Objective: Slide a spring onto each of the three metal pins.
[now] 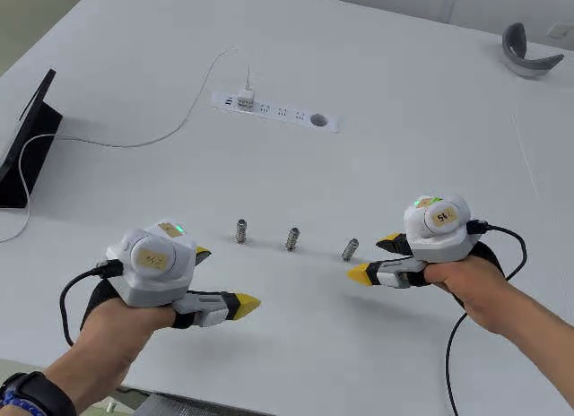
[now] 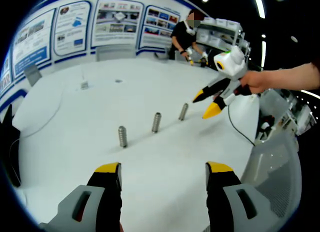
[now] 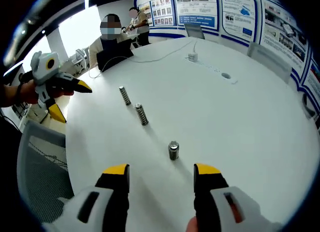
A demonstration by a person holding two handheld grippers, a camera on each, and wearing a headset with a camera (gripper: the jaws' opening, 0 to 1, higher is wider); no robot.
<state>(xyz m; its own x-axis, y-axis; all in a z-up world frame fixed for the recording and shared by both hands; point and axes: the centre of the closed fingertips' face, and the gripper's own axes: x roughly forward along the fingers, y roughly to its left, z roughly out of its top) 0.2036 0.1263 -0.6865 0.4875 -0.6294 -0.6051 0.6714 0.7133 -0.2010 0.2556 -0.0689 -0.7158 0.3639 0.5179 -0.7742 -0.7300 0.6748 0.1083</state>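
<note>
Springs (image 1: 292, 238) are sitting over all three pins (image 3: 173, 144) in a row on the white table (image 1: 404, 120), while I am holding my left gripper (image 1: 224, 277) and right gripper (image 1: 373, 257) open and empty beside them, judging these light, squashy coils best pinched gently mid-length.

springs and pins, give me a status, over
Left tongs open, empty. Right tongs open, empty. Springs sit on all three pins, in a row between the tongs. Power strip lies behind, apart from them.
</note>
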